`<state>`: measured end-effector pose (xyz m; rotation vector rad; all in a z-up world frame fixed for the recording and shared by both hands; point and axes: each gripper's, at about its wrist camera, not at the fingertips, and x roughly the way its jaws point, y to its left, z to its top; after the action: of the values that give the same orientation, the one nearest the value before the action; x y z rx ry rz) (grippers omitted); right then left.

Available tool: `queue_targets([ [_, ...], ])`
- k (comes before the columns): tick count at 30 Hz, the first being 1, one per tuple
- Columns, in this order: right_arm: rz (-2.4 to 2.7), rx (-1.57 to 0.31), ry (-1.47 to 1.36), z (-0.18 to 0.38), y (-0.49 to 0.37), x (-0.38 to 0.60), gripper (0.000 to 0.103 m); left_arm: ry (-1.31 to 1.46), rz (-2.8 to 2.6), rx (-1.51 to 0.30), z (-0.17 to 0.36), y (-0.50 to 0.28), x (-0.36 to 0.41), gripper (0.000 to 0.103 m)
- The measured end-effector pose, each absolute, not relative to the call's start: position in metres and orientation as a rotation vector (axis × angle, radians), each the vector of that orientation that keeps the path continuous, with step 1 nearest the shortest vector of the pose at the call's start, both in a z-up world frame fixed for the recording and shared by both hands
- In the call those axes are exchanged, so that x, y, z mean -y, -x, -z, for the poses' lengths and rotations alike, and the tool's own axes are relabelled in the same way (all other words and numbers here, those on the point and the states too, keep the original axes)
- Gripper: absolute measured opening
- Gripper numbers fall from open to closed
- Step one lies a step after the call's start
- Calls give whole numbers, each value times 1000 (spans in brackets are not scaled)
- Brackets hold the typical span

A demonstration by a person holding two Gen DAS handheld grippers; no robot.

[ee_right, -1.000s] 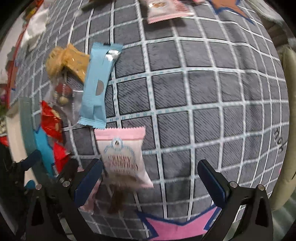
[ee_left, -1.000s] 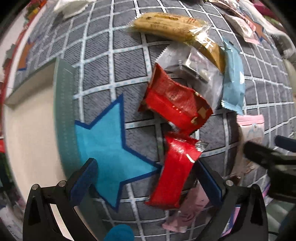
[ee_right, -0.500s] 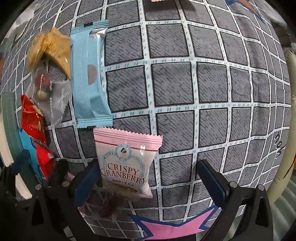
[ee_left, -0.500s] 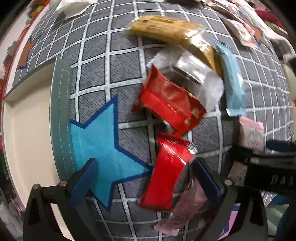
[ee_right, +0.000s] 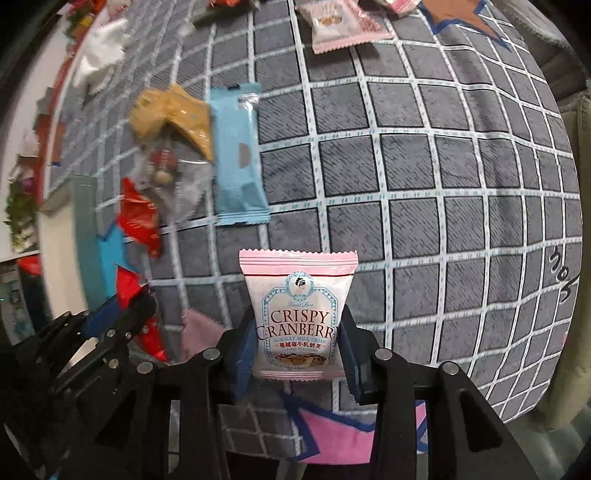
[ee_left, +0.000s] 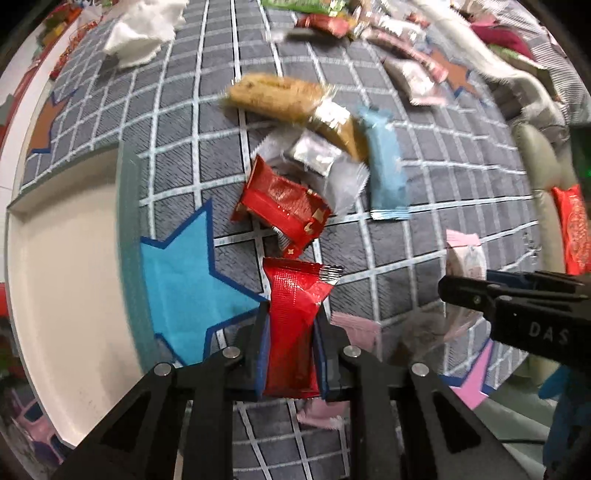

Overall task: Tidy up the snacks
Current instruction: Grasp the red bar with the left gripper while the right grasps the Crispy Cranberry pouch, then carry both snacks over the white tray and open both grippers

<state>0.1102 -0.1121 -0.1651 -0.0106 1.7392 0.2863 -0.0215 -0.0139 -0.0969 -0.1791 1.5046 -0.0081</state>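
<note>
Left gripper (ee_left: 291,354) clamped tight on a long red wrapper (ee_left: 293,314), both pads squeezing its lower half, the crimped top end sticking out past the fingertips. Just beyond that tip, a second red packet (ee_left: 282,203) on the grey checked mat (ee_left: 184,173), then a clear pouch (ee_left: 325,162), a blue bar (ee_left: 386,170) and a tan biscuit pack (ee_left: 277,92) further out. Right gripper (ee_right: 297,347) closing on a pink cranberry crisp packet (ee_right: 297,314), pads at its two side edges, packet upright between the fingers. Another pink packet (ee_right: 332,22) far ahead.
</note>
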Motion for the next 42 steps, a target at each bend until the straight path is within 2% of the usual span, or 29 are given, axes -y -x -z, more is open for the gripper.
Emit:
queue_targets([
  [10, -294, -1739, -55, 136, -103, 122, 42, 246, -46, -1432, 51, 41, -39, 22],
  [19, -524, -1715, 88, 119, -84, 15, 42, 284, -176, -1386, 26, 74, -115, 22],
  [28, -748, -1720, 226, 115, -51, -89, 43, 353, -336, -1427, 41, 120, -178, 22],
  [37, -823, -1767, 291, 137, -24, -152, 43, 397, -378, -1483, 65, 151, -207, 22],
  [40, -819, -1783, 322, 146, -19, -166, 43, 380, -390, -1494, 70, 157, -209, 25],
  [41, -821, -1782, 336, 149, -16, -171, 43, 372, -391, -1498, 71, 159, -210, 28],
  [42, -824, -1781, 350, 150, -14, -175, 43, 369, -387, -1500, 71, 160, -210, 38],
])
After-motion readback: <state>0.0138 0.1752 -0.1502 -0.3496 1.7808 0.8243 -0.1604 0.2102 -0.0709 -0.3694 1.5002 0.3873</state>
